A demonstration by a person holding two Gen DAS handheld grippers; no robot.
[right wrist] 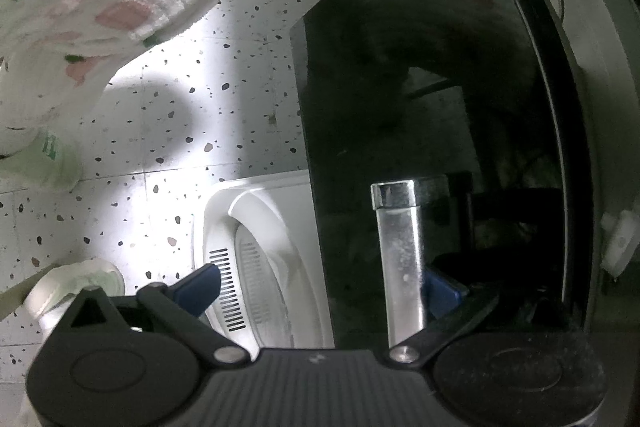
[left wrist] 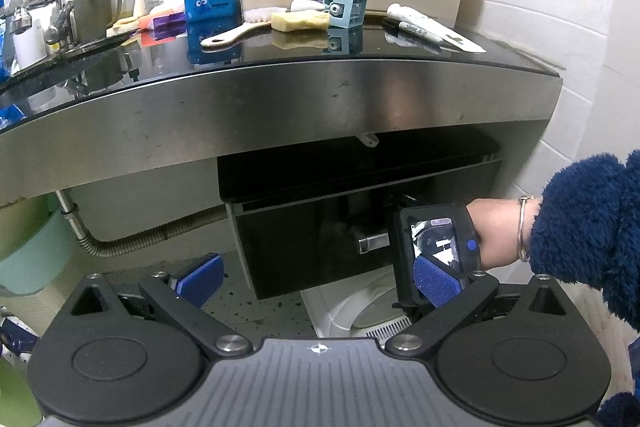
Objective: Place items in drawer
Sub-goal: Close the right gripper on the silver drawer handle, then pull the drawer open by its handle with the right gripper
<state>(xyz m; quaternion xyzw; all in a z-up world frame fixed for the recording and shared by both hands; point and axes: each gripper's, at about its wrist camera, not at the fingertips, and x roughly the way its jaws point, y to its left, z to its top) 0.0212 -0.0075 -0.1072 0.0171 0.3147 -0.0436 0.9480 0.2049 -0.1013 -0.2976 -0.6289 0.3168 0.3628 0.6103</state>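
The right gripper [right wrist: 320, 291] spreads wide around the drawer [right wrist: 420, 87] handle [right wrist: 400, 259] (one finger behind it); the left gripper [left wrist: 316, 279] hangs wide, empty.

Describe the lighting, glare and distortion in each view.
Left wrist view: fisheye bends the countertop edge into an arc; its glossy black top mirrors the blue box and other clutter; the space under the counter is dim. Right wrist view: a bright patch washes out the speckled floor, the glossy drawer front shows murky reflections, and the chrome handle glints.
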